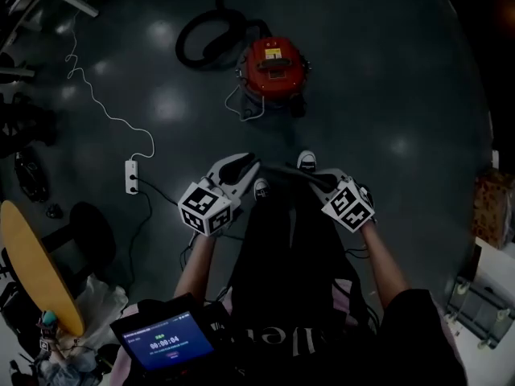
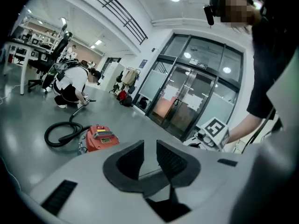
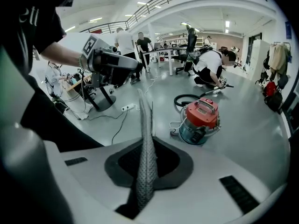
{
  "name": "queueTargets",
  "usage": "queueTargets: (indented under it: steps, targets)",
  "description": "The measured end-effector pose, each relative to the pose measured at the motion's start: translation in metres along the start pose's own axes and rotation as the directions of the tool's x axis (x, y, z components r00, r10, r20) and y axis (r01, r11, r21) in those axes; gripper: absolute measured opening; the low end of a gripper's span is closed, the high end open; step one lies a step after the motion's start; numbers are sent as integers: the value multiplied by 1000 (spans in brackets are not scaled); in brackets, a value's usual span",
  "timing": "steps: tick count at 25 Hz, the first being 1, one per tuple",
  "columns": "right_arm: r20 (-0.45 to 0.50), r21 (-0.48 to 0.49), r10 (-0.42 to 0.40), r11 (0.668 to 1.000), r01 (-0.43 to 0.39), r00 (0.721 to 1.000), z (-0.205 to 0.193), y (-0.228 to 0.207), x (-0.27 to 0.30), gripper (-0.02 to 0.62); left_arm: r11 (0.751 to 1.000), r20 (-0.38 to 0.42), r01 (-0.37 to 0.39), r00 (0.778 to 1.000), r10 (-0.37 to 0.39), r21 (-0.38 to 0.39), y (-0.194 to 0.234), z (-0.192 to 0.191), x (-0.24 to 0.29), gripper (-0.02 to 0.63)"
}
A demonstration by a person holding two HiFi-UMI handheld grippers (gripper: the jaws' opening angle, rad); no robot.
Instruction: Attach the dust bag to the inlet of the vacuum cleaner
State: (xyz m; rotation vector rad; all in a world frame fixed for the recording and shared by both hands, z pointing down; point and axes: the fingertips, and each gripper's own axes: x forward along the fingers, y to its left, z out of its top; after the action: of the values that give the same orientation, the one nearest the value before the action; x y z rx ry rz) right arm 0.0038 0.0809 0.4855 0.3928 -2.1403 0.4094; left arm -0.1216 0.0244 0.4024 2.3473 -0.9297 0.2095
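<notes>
Close at the body: left tongs (image 2: 149,147) narrowly parted, empty; right tongs (image 3: 144,107) pressed together on nothing. Dust bag in no view; best to find it first and likely grip its collar. Well ahead of both tongs, on the floor: red-lidded vacuum cleaner (image 1: 273,67), hose (image 1: 201,39) coiled behind. Tank (image 3: 194,132) lidded; contents not discernible.
</notes>
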Motion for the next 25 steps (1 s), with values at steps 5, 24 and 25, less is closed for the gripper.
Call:
queueTargets:
  steps: [5, 24, 25]
  targets:
    - [-30, -52, 50, 997, -51, 998, -11, -53, 58, 40, 998, -94, -35, 995, 40, 55, 58, -28, 49, 71]
    - [-86, -68, 184, 979, -190, 979, -67, -220, 214, 40, 938, -224, -143, 950, 220, 314, 268, -18, 276, 194]
    - [-85, -66, 185, 979, -190, 979, -70, -226, 220, 40, 928, -247, -132, 942, 226, 349, 277, -20, 287, 202]
